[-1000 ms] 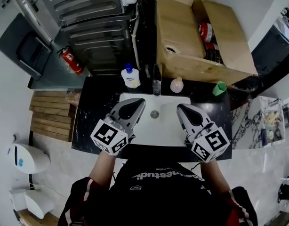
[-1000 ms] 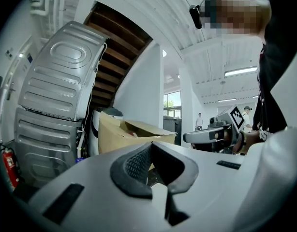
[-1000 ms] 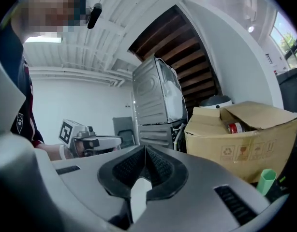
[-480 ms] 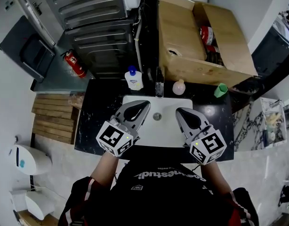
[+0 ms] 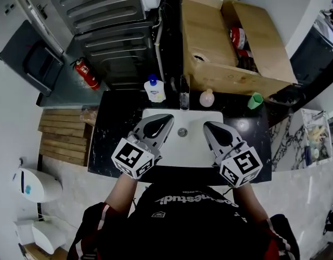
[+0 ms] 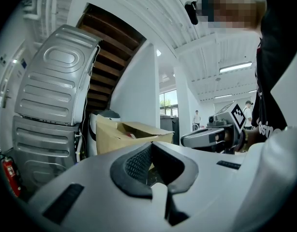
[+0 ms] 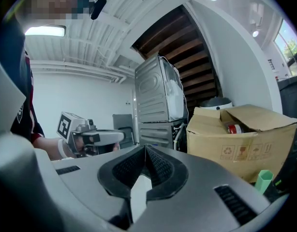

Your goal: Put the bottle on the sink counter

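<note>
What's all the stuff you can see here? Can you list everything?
sink basin: one, white, middle of the counter
counter: one, black, around the basin
tap: one, dark, behind the basin
blue-capped bottle: one, white, on the counter left of the tap
small bottle: one, pale pink, on the counter right of the tap
cup: one, green, counter's far right
cardboard box: one, brown, open, behind the counter
fire extinguisher: one, red, far left
metal appliances: two stacked, grey, back left
wooden slats: one stack, brown, left of the counter
left gripper: one, grey, shut, empty, over the basin
right gripper: one, grey, shut, empty, over the basin
</note>
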The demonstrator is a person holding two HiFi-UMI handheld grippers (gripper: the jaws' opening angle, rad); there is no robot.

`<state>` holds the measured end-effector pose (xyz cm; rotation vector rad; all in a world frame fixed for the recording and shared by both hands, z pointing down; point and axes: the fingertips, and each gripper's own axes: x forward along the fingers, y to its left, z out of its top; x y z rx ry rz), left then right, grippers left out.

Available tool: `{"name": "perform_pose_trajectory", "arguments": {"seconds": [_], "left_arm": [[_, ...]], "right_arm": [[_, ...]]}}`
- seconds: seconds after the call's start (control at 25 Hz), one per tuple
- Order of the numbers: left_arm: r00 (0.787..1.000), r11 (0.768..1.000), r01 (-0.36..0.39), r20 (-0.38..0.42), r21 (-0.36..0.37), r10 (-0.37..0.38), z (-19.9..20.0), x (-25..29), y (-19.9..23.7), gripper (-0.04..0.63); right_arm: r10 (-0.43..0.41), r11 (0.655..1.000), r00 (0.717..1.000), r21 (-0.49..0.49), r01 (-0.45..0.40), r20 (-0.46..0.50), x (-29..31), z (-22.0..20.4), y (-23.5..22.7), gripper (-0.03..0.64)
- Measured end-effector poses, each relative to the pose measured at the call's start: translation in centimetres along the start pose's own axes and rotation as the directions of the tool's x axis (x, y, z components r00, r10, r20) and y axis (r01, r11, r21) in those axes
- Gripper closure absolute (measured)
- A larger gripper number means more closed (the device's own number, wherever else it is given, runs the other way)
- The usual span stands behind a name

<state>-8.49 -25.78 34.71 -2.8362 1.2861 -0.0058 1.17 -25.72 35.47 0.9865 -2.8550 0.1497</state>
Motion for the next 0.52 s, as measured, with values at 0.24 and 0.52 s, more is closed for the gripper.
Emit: {"name": "perform_pose_trajectory", "arguments": {"seconds": [0.24,0.52], "left_arm": [[1.000,1.000,0.002,0.000,0.005,-0.002,-0.03,-0.03,0.04,0.581],[1.000,1.000,-0.006,0.008,-0.013,0.006,-0.02,-0.20,0.38,0.581]], "right_arm": [[-0.003,1.000,1.000,0.007,0.003,0.001,0.22,-0.18,0.03,0.574],[-0.009,1.000,1.000,0.018,0.009,0.006,0.19,-0.17,0.04,0.574]]}}
